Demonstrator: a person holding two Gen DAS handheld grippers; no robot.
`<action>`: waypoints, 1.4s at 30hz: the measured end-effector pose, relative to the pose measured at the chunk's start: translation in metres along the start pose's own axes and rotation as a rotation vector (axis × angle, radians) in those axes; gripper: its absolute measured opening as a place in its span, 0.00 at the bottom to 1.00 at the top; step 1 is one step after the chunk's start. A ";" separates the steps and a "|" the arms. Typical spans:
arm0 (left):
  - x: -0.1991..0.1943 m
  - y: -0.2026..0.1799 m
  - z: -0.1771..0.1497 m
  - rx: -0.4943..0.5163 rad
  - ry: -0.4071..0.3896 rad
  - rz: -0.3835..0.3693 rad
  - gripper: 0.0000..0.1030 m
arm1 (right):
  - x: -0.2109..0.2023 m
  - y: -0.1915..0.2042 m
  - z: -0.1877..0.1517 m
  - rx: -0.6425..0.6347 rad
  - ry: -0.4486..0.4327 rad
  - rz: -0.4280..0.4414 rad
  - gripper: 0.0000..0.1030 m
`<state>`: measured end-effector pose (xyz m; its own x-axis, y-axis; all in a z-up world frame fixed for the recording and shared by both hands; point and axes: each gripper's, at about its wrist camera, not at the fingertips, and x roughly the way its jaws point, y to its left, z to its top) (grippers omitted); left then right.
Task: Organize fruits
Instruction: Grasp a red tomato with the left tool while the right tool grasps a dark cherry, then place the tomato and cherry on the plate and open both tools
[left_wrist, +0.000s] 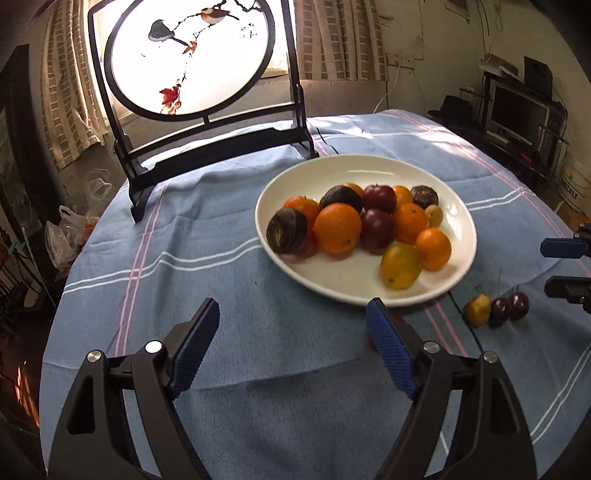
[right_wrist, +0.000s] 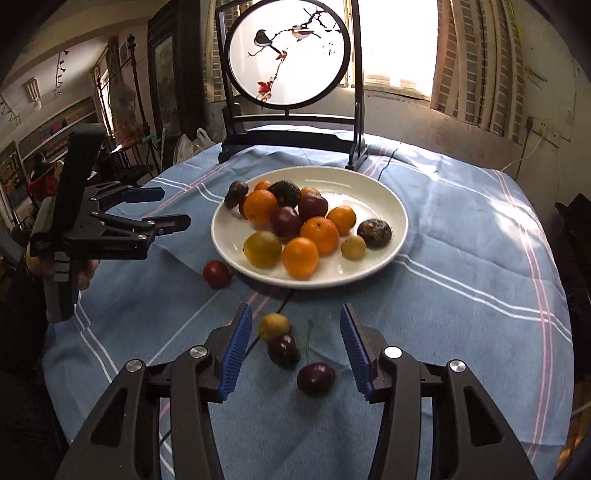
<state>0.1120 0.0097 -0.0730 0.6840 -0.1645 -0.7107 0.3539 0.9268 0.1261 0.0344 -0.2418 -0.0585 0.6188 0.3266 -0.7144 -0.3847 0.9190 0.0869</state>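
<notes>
A white plate (left_wrist: 354, 280) (right_wrist: 373, 199) on the blue striped cloth holds several oranges, dark plums and yellow fruits. My left gripper (left_wrist: 291, 310) (right_wrist: 171, 208) hovers open over bare cloth in front of the plate, nothing between its fingers. A red fruit (right_wrist: 217, 274) lies on the cloth by the plate's near left rim, mostly hidden behind a left pad in the left wrist view. My right gripper (right_wrist: 295, 317) (left_wrist: 567, 266) stands open. A small yellow fruit (right_wrist: 273, 325) (left_wrist: 477, 309) and two dark cherries (right_wrist: 283, 350) (right_wrist: 316, 378) lie between its fingers, untouched.
A dark-framed round bird screen (left_wrist: 207, 147) (right_wrist: 291, 122) stands at the table's far edge behind the plate. The round table's cloth (left_wrist: 221, 266) drops off on all sides. Plastic bags (left_wrist: 62, 236) and room clutter lie beyond the left edge; a TV stand (left_wrist: 517, 114) is at the right.
</notes>
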 end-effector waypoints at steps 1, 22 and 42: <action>0.003 -0.003 -0.006 0.017 0.020 -0.011 0.77 | 0.004 0.000 -0.007 -0.003 0.025 -0.009 0.48; 0.051 -0.060 -0.010 0.111 0.120 -0.185 0.31 | 0.045 -0.004 -0.028 -0.037 0.134 -0.049 0.29; -0.029 -0.032 0.046 0.030 -0.129 -0.107 0.30 | -0.025 -0.006 0.034 -0.034 -0.120 -0.080 0.29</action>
<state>0.1102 -0.0306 -0.0242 0.7168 -0.3049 -0.6270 0.4466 0.8914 0.0771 0.0448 -0.2478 -0.0172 0.7252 0.2784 -0.6298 -0.3525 0.9358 0.0078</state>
